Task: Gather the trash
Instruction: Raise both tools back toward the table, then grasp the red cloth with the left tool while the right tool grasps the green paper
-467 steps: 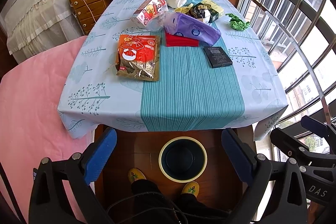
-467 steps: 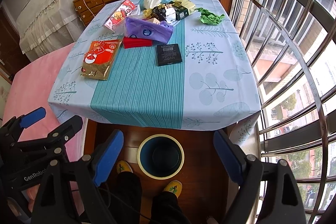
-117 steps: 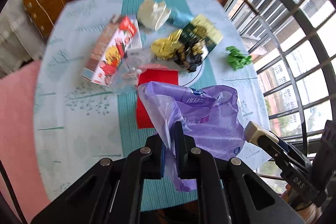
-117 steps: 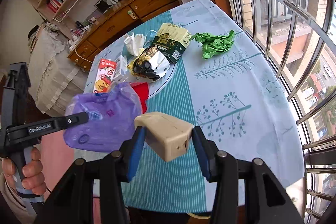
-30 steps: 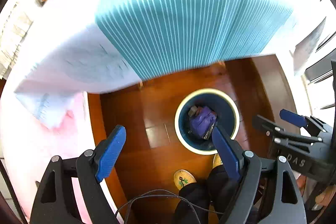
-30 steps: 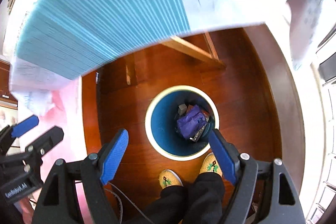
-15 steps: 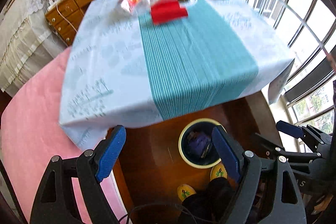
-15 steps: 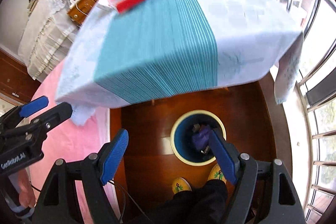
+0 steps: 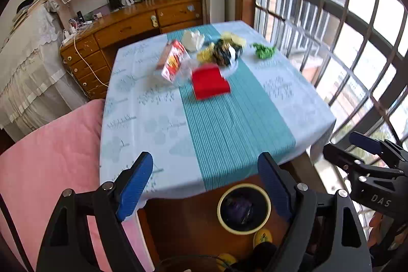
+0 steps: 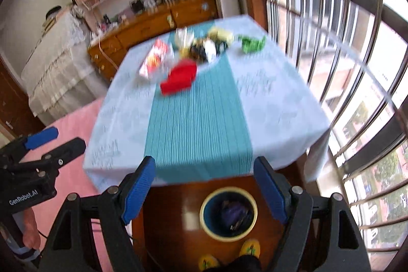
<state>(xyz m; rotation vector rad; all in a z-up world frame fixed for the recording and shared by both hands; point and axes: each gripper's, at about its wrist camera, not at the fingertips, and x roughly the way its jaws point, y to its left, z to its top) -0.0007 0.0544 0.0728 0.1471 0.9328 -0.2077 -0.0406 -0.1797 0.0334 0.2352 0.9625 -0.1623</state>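
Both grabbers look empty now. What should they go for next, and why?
Probably reach forward to the red packet. Both the left gripper and the right gripper are open and hold nothing, the bin already holds a purple bag, and the red packet is the nearest trash left on the table.

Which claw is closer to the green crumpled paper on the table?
Right, probably, though both are far back. The green paper lies at the table's far window-side corner. The right claw hovers over the bin on that window side; the left claw sits beside it, toward the pink bed.
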